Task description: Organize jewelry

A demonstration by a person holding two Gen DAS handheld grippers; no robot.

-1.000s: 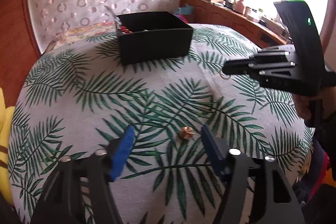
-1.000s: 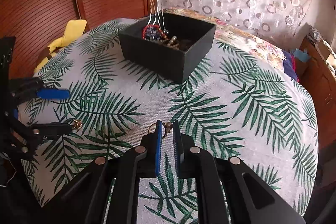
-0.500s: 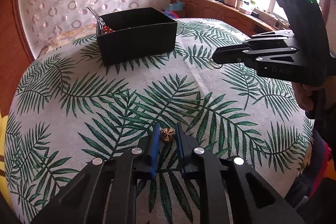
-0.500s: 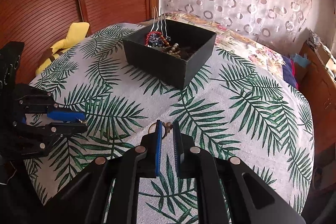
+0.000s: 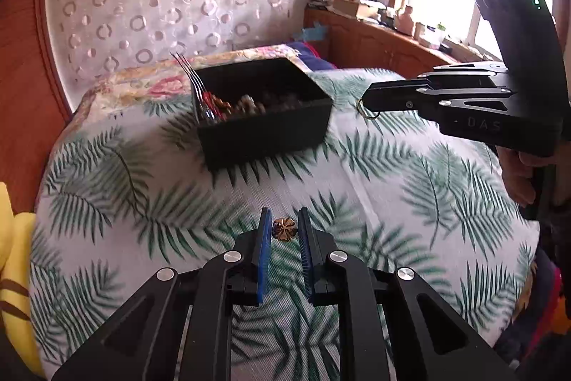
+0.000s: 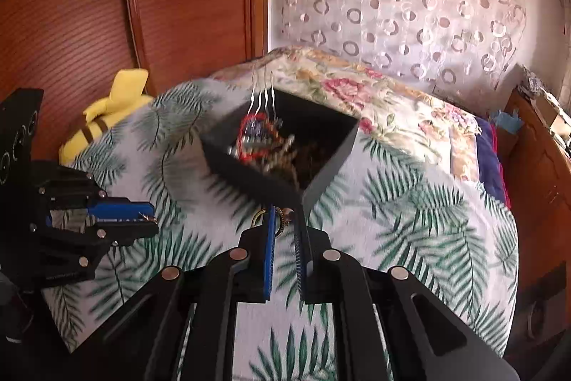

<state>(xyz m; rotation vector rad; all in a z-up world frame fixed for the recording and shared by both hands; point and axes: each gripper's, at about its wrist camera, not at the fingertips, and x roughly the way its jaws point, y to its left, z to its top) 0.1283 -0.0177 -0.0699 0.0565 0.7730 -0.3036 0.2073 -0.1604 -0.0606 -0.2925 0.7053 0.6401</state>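
Two handheld claws work above a surface draped in a white cloth [image 5: 357, 188] printed with green palm fronds; whether it is a table or a bed underneath cannot be told. At the far middle of the cloth sits an open black box [image 5: 264, 127], already holding a jumble of beads, a red strand and a silver hair comb whose wavy prongs stick up at its left corner. The left claw [image 5: 285, 234] is nearly closed, its blue-padded fingers pinching a small gold flower-shaped ornament [image 5: 284, 230] at their tips, held above the near middle of the cloth. The right claw [image 6: 283, 224] is likewise nearly closed on a thin gold ring [image 5: 367, 108], with another small metal piece beside it that is too blurred to name; it hovers just near the box's closest corner. Both pieces look tiny, hard, light and smooth, so they are likely to slip or twist out of a loose pinch, and would be hard to find again on the busy print. The ornament seems best held across its widest petals, the ring across its band, flat between the pads. Each would probably need releasing low over the box's open top rather than dropped from height.
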